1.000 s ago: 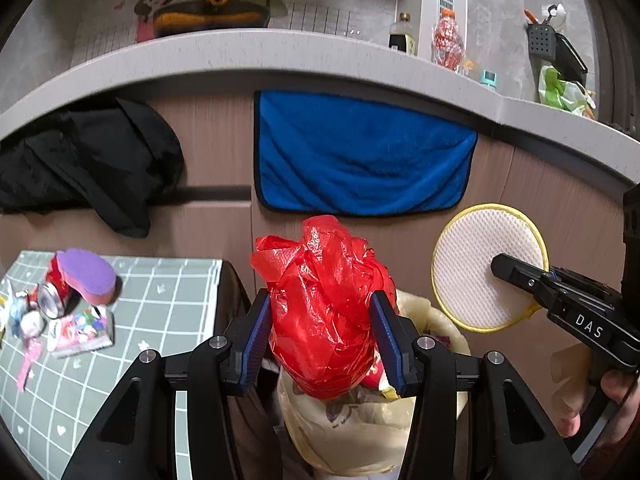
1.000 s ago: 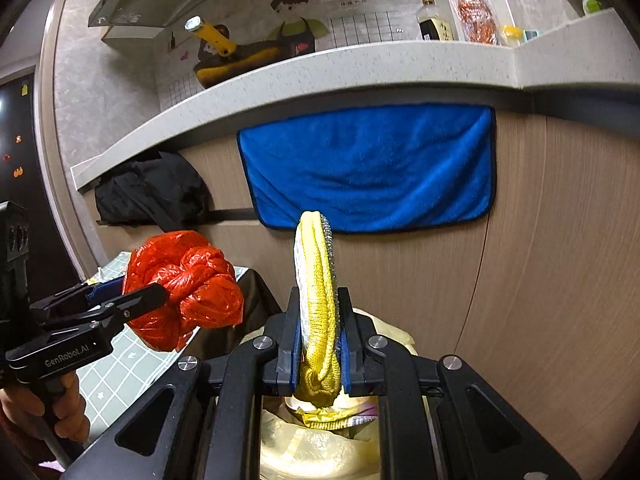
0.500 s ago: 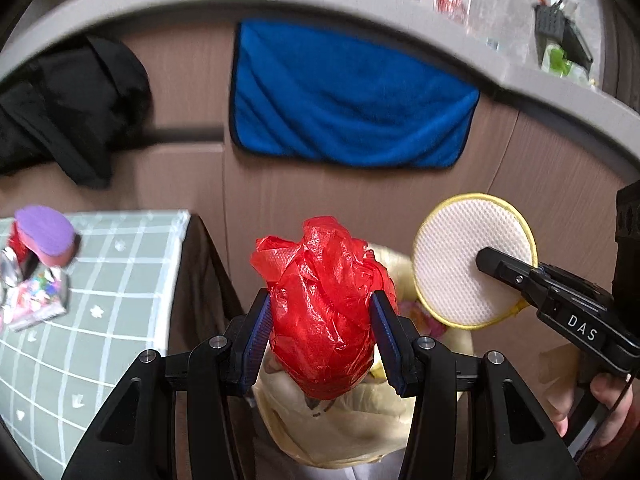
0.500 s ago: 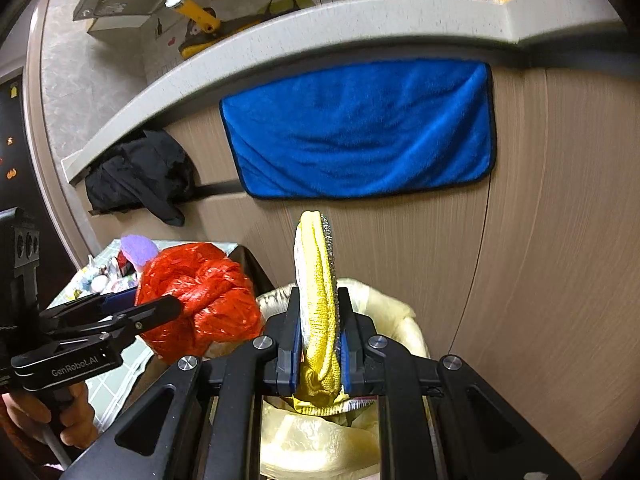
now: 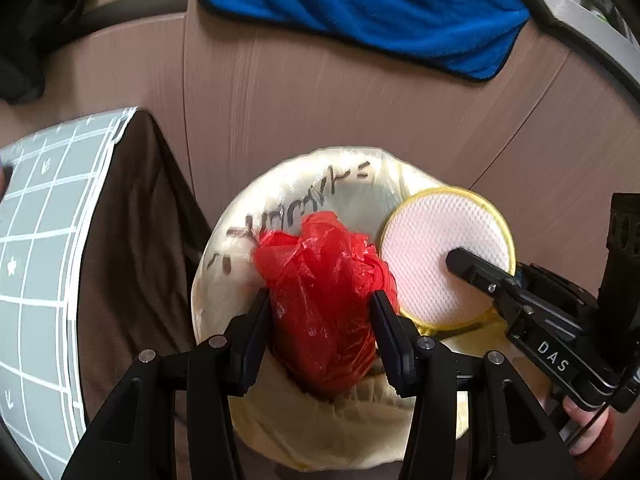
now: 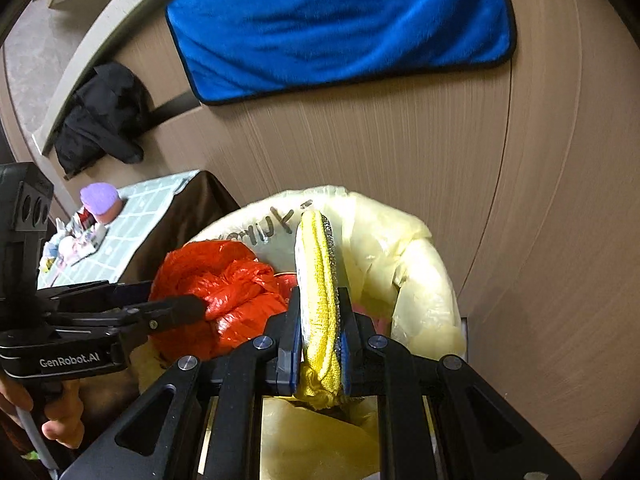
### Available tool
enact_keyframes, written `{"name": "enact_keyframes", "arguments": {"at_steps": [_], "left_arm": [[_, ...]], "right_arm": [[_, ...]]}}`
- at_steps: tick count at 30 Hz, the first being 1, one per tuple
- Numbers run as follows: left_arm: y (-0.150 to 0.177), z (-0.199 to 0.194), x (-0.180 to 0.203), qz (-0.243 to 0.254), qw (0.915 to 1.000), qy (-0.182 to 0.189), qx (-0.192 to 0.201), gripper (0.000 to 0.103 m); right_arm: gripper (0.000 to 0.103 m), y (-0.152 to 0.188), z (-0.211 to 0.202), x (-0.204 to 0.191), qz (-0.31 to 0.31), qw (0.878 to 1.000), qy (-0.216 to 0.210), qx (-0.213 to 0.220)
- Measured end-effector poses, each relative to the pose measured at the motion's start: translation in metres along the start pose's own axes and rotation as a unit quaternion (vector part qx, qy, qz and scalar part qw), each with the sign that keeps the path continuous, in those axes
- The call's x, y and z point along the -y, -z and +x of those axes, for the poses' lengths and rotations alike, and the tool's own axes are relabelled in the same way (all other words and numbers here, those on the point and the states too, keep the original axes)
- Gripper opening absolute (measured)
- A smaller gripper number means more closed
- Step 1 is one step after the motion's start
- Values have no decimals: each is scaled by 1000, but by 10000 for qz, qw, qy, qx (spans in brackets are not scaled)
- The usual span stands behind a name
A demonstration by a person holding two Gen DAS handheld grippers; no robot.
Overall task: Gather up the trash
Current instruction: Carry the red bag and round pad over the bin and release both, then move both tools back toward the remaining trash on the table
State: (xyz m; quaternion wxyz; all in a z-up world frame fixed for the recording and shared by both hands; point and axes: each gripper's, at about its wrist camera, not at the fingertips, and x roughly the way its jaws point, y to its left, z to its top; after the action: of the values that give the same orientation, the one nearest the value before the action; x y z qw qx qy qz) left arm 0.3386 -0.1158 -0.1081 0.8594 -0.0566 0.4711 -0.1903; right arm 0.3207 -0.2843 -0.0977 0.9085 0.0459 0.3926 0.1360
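Observation:
My left gripper [image 5: 320, 300] is shut on a crumpled red plastic bag [image 5: 324, 296], held over the mouth of a bin lined with a pale yellow bag [image 5: 288, 196]. My right gripper [image 6: 320, 300] is shut on a round scrubbing pad [image 6: 318, 280], yellow-edged with a white mesh face [image 5: 444, 256], also over the bin [image 6: 404, 256]. From the right wrist view the red bag [image 6: 224, 280] sits just left of the pad, with the left gripper [image 6: 200, 304] clamped on it. A hand [image 6: 60, 412] holds that tool.
The bin stands against a brown wooden cabinet front [image 5: 320, 100] with a blue towel [image 6: 340, 24] hanging above. Left of the bin is a small table with a grey-green checked mat [image 5: 40, 248], bearing a purple sponge [image 6: 100, 196] and small wrappers [image 6: 76, 244]. A black garment [image 6: 104, 116] hangs further left.
Both grippers have sunk toward the bin and tilted downward with their loads. The bin's open mouth now fills the lower middle of both views, and the counter top has slid out of view.

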Motion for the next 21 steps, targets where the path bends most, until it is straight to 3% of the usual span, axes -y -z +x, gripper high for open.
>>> {"name": "enact_keyframes", "arguments": {"at_steps": [8,11,21], "left_arm": [[-4,-17,-10,-155,9993,319,150,54],[-7,-41,-18,-304,9978,407,417,56],[0,-117,-51,-762,9882,435,1256,56]], "right_arm": [[21,4,3,3,154,9998,27,-100],[35,4,-12,4,181,9997,109,123],[39,-15,-67,-21,-69,9954,332,894]]}}
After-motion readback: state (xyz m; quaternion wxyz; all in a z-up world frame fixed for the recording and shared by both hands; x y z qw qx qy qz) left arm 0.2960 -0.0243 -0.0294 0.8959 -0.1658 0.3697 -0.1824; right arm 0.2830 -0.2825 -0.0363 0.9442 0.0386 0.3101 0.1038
